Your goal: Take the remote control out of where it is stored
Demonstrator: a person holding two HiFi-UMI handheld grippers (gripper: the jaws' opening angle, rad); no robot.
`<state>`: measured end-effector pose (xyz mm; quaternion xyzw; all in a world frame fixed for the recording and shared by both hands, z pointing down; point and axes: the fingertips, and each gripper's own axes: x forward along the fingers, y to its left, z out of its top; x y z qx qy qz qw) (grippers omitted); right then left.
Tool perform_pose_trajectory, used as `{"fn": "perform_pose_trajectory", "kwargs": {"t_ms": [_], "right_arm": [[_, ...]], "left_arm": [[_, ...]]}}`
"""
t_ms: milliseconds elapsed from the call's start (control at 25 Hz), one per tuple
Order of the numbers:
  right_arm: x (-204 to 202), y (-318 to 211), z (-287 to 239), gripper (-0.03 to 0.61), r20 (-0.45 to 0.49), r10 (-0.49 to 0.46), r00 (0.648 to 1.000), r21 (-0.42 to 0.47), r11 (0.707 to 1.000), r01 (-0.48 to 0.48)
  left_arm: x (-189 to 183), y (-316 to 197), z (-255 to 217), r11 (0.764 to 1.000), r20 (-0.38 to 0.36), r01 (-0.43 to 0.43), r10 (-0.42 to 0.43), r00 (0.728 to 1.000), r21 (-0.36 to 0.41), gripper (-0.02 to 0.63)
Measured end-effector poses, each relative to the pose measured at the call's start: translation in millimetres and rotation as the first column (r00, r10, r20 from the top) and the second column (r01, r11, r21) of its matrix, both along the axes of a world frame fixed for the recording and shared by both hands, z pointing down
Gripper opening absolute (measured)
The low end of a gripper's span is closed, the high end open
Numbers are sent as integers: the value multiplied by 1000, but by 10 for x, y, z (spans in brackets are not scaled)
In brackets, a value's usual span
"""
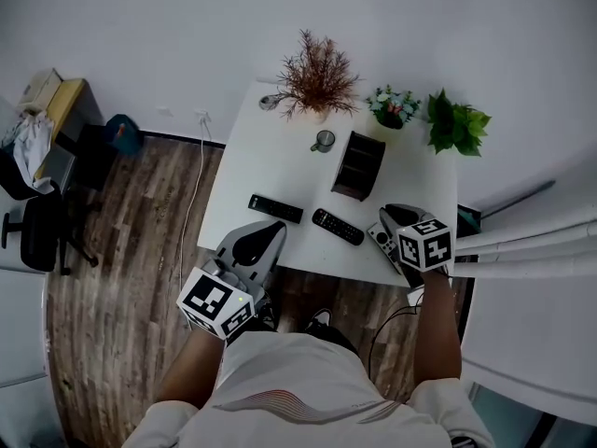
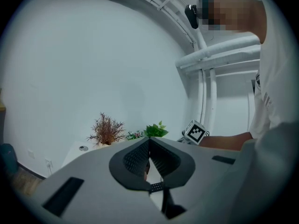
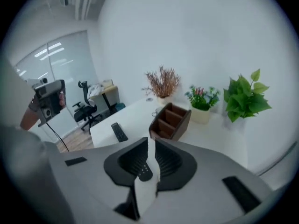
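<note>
In the head view, a dark wooden organiser (image 1: 359, 164) stands at the back of the white table (image 1: 238, 171), with a mug (image 1: 323, 141) just beside it. Two black remotes lie flat outside it: the left remote (image 1: 275, 208) and the middle remote (image 1: 338, 227).

In the left gripper view, the left gripper (image 2: 149, 143) has its jaws met at the tips, gripping nothing.

In the right gripper view, the right gripper (image 3: 150, 144) has its jaws a narrow slit apart. A dark buttoned remote end (image 3: 145, 171) shows in the slit, unclamped, with white table beside it. The organiser's three compartments show bare wood.
</note>
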<state>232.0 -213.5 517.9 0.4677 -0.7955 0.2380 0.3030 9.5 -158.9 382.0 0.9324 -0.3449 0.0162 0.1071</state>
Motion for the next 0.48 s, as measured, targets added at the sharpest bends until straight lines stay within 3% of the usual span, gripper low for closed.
{"fn": "perform_pose_trajectory", "kwargs": {"t_ms": [120, 240, 480], "right_arm": [[-88, 84, -450, 30, 68, 19, 998, 166, 986, -30], [-168, 233, -855, 15, 131, 15, 991, 317, 947, -56], [-263, 616, -1392, 14, 177, 12, 984, 498, 862, -100]], "left_arm": [[47, 68, -49, 1000, -2, -11, 11, 1000, 14, 9], [102, 145, -97, 999, -3, -24, 25, 1000, 30, 9], [176, 319, -238, 997, -1, -29, 29, 1000, 67, 9]]}}
